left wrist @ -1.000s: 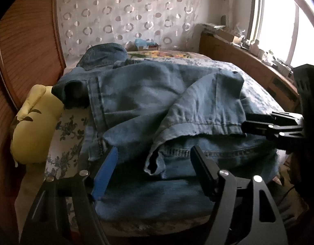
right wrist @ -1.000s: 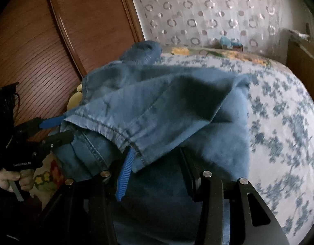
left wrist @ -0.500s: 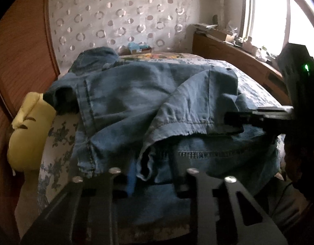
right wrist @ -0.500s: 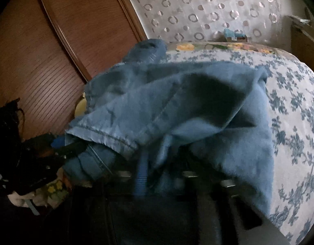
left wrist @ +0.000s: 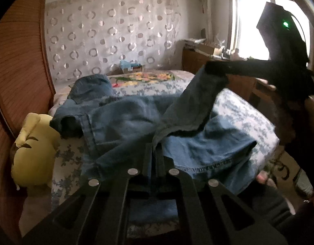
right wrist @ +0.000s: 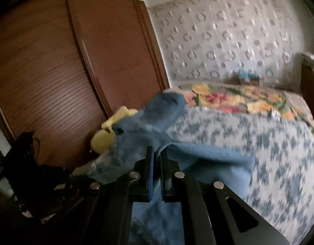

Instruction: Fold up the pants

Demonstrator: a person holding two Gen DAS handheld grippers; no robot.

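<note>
Blue denim pants [left wrist: 136, 122] lie crumpled on a bed with a blue floral sheet [left wrist: 244, 112]. My left gripper [left wrist: 154, 153] is shut on a hem edge of the pants near the bed's front. My right gripper [right wrist: 156, 159] is shut on another edge of the pants [right wrist: 197, 163] and holds it lifted; in the left wrist view it shows at the upper right [left wrist: 214, 69] with a pant leg hanging from it. The left gripper also shows dark at the lower left of the right wrist view [right wrist: 60, 175].
A yellow plush toy [left wrist: 32, 149] lies at the bed's left edge against a wooden wardrobe [right wrist: 54, 71]. A curtain with ring pattern [left wrist: 107, 38] hangs behind. A wooden sill with clutter [left wrist: 206, 51] runs along the right by the window.
Both grippers closed on the pants' hem edges. The right gripper then rose up and away, pulling a pant leg off the pile. The left gripper lifted slightly.
</note>
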